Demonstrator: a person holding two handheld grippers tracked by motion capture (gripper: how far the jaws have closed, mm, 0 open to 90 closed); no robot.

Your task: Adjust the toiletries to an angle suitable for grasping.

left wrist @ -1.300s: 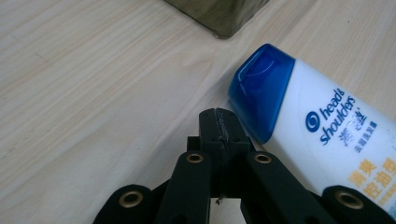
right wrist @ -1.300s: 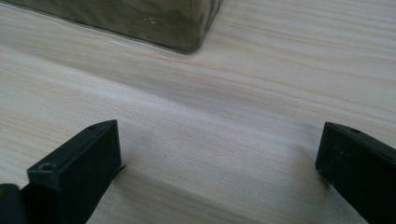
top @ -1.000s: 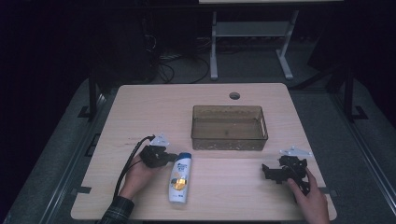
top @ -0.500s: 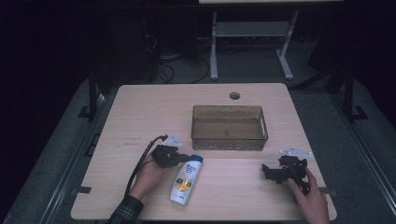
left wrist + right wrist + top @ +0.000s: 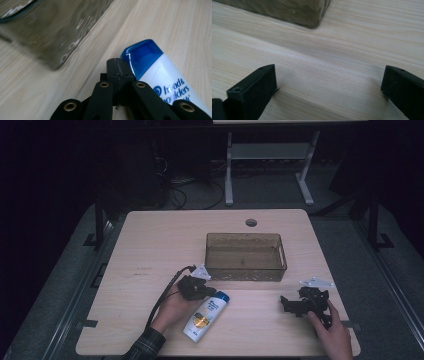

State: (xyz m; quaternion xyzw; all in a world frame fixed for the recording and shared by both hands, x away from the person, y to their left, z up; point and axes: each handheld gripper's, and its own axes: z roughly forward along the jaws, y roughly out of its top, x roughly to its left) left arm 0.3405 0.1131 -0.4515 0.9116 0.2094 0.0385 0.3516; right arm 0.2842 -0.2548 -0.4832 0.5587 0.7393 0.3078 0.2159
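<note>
A white shampoo bottle (image 5: 205,316) with a blue cap lies on the wooden table (image 5: 150,245), cap toward the bin. My left gripper (image 5: 206,292) is shut with nothing between its jaws, and its tip rests against the blue cap's left side (image 5: 138,56). In the left gripper view the closed gripper (image 5: 117,65) touches the bottle (image 5: 170,82) beside the cap. My right gripper (image 5: 286,304) rests low on the table at the right, held by a hand, jaws wide open over bare wood (image 5: 329,82).
A clear brownish plastic bin (image 5: 245,256) stands mid-table, just beyond both grippers; its corner shows as the bin (image 5: 50,32) and the bin (image 5: 307,12) in the gripper views. A round cable hole (image 5: 251,222) lies behind it. The table's front edge is close to both hands.
My left gripper has slid right and slightly away, pushing the bottle's cap end so the bottle turned from upright in the picture to slanted toward the right. The right gripper stayed still.
</note>
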